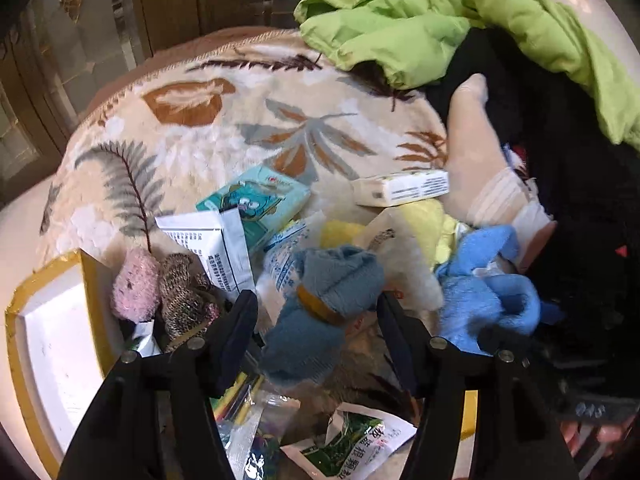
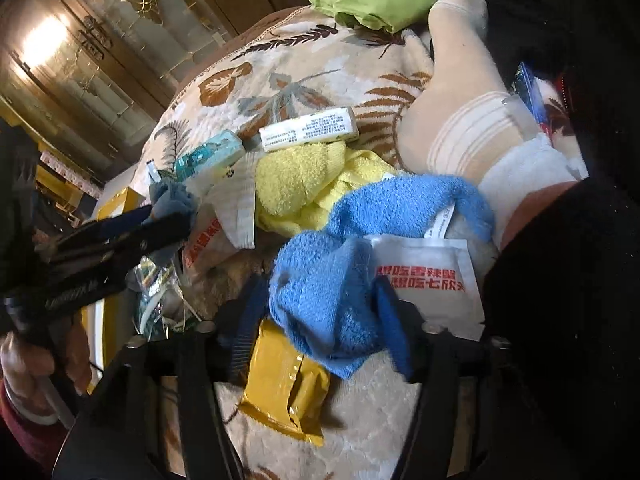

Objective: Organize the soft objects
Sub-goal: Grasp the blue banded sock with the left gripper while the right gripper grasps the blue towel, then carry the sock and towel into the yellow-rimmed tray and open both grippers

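A rolled grey-blue sock (image 1: 324,300) with a yellow band sits between the fingers of my left gripper (image 1: 316,304), which is shut on it and holds it above the clutter. In the right wrist view the left gripper (image 2: 168,218) shows at the left with that sock (image 2: 172,198) at its tips. My right gripper (image 2: 320,304) stands open around a bright blue terry sock (image 2: 332,280) that lies on the blanket; its pads do not press it. The blue sock (image 1: 488,296) also shows in the left wrist view. A yellow towel (image 2: 300,184) lies behind it.
A pink fluffy sock (image 1: 134,284) and a brown knitted one (image 1: 184,292) rest by a yellow-edged white box (image 1: 52,320). Packets, a medicine box (image 1: 404,188) and a tissue pack (image 1: 256,200) litter the leaf-patterned blanket (image 1: 224,132). A foot in a beige sock (image 2: 452,120), a green garment (image 1: 440,20) and black clothing lie right.
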A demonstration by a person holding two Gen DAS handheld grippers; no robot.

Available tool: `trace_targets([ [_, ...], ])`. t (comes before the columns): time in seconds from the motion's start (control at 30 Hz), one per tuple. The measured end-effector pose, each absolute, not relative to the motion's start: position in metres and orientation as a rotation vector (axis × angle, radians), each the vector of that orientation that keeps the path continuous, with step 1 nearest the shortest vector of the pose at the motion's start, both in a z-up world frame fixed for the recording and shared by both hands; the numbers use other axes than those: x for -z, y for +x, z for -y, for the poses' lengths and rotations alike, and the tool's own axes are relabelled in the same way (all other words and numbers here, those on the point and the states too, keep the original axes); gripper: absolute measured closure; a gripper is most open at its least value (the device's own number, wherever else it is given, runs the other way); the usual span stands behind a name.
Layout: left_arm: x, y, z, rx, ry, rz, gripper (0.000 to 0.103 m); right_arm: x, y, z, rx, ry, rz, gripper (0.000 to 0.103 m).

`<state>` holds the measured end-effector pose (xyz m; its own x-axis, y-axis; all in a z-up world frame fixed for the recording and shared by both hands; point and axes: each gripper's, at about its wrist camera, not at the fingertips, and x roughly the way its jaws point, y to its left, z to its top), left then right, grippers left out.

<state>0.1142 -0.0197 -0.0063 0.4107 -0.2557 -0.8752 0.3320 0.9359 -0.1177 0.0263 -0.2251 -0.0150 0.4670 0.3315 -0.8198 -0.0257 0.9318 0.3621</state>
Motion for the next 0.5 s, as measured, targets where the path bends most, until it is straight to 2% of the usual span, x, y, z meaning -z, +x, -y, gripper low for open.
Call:
trace_targets([
  [0.23,0.018,0.123,0.026,0.378,0.025,-1.119,0.042,0.027,0.04,0.215,-0.177,0.221,-1.088,0.032],
  [0.3,0.02,0.123,0.029,0.367,0.023,-1.125,0.053,0.031,0.043,0.213,-0.176,0.198,-1.092,0.04],
  [0.33,0.021,0.122,0.028,0.36,0.011,-1.119,0.054,0.033,0.044,0.212,-0.187,0.197,-1.095,0.057],
  [0.37,0.02,0.121,0.028,0.357,0.006,-1.114,0.058,0.035,0.044,0.213,-0.218,0.223,-1.099,0.061],
  [0.5,0.013,0.114,0.023,0.359,0.001,-1.076,0.074,0.033,0.04,0.216,-0.231,0.269,-1.102,0.064],
])
